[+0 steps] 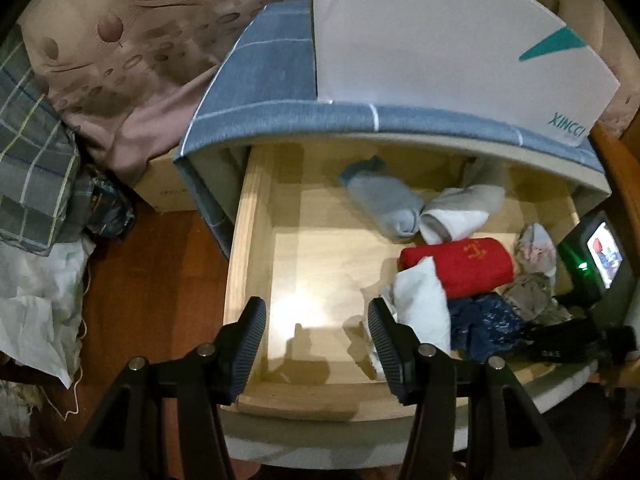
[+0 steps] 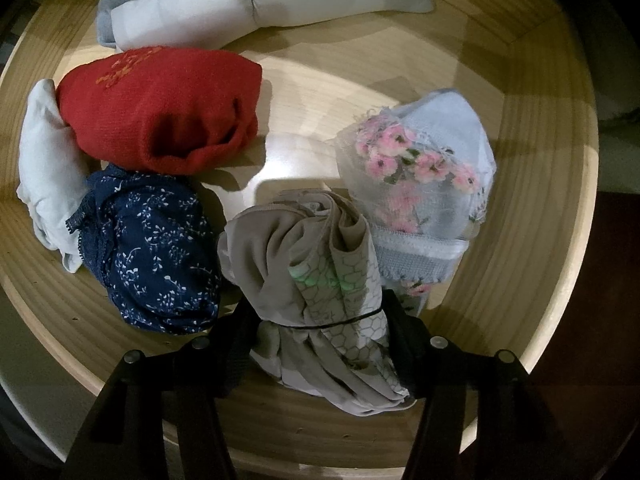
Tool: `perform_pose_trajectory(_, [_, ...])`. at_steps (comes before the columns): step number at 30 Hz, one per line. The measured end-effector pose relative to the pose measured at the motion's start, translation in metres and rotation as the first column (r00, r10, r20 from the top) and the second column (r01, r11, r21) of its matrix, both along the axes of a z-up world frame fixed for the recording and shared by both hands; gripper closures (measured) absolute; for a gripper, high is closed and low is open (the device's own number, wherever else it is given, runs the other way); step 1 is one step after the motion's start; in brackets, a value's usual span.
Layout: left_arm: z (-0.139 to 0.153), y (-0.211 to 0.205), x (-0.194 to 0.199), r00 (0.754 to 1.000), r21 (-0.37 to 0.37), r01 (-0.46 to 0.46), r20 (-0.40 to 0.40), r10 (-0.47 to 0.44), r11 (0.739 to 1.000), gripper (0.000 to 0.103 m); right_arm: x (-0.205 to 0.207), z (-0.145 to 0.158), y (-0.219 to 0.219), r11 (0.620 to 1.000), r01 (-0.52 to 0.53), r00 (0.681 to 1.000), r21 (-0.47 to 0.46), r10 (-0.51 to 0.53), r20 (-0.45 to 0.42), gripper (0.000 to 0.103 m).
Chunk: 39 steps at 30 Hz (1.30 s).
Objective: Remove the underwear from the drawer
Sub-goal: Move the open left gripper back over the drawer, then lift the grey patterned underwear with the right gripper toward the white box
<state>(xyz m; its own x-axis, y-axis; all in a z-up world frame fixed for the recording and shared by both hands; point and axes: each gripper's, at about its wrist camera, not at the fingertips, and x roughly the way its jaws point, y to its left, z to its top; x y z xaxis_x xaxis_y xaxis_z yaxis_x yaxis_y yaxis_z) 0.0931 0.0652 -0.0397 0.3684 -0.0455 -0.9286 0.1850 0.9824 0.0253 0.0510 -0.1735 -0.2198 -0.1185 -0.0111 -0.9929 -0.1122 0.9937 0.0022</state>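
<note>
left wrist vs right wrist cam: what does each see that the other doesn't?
Left wrist only: the blue checked cabinet top, white box, bedding, empty left gripper, right gripper's body.
Right wrist only: right gripper fingers around the beige roll.
Both: open drawer, red roll, navy floral roll.

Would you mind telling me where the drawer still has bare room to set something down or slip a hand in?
The drawer's left half is bare wood, from its left wall across to the red roll and white bundle. The right half is crowded: rolled pieces lie packed together, and the right hand-held gripper straddles the beige roll.
</note>
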Motion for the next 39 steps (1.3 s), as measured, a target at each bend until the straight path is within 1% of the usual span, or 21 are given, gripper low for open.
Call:
perform_pose_trajectory(4, [-0.011,-0.003,-0.005,1.0,-0.01,0.004,-0.012,-0.004,1.0,0.049,0.0,0.002,0.0,1.0,-0.003,1.0,-0.01,0.003,0.011,0.05])
perform_pose_trajectory(7, [-0.016,-0.003,-0.005,1.0,-0.003,0.0,-0.023,0.0,1.0,0.049,-0.002,0.004,0.004,0.999,-0.014,1.0,-0.031,0.015,0.023,0.052])
perform_pose_trajectory(10, [-0.012,-0.002,-0.007,1.0,-0.007,-0.01,0.023,0.01,1.0,0.049,-0.001,0.008,0.005,0.999,-0.017,0.999,-0.042,0.019,0.039,0.053])
perform_pose_trajectory(14, [-0.012,0.002,-0.008,0.999,-0.022,-0.03,0.023,0.03,0.999,0.049,-0.002,0.014,0.006,0.999,-0.013,0.997,-0.046,0.017,0.072,0.053])
perform_pose_trajectory(17, [-0.008,0.003,-0.011,0.998,-0.018,-0.037,0.056,0.038,0.999,0.049,-0.004,0.021,0.008,0.998,-0.018,0.994,-0.056,0.024,0.105,0.053])
perform_pose_trajectory(21, [-0.004,0.003,-0.013,0.995,-0.009,-0.045,0.089,0.046,0.999,0.049,-0.007,0.037,0.01,0.998,-0.011,0.984,-0.069,0.023,0.179,0.053])
perform_pose_trajectory(26, [-0.003,0.003,-0.015,0.994,-0.003,-0.039,0.1,0.039,0.999,0.049,-0.015,0.058,0.01,0.997,0.005,0.959,-0.077,0.017,0.284,0.053])
perform_pose_trajectory(28, [-0.003,0.002,-0.015,0.994,-0.002,-0.035,0.105,0.035,0.999,0.049,-0.019,0.07,0.009,0.997,0.018,0.943,-0.071,0.006,0.333,0.053])
perform_pose_trajectory(30, [-0.002,0.002,-0.016,0.993,-0.002,-0.033,0.116,0.033,0.999,0.049,-0.023,0.082,0.007,0.998,0.029,0.925,-0.053,-0.006,0.38,0.054])
perform_pose_trajectory(34, [0.0,0.003,-0.017,0.992,-0.005,-0.038,0.123,0.038,0.999,0.049,-0.037,0.1,0.007,0.998,0.059,0.894,-0.002,-0.052,0.446,0.054])
perform_pose_trajectory(36, [0.0,0.004,-0.017,0.991,-0.011,-0.04,0.127,0.042,0.999,0.049,-0.042,0.109,0.004,0.998,0.07,0.875,0.008,-0.065,0.479,0.054])
perform_pose_trajectory(38, [0.001,0.005,-0.017,0.991,-0.013,-0.043,0.128,0.044,0.999,0.049,-0.035,0.12,0.005,0.996,0.084,0.858,0.033,-0.089,0.506,0.054])
perform_pose_trajectory(39, [0.001,0.005,-0.017,0.991,-0.013,-0.043,0.128,0.044,0.999,0.049,-0.04,0.121,0.002,0.995,0.092,0.85,0.046,-0.102,0.516,0.054])
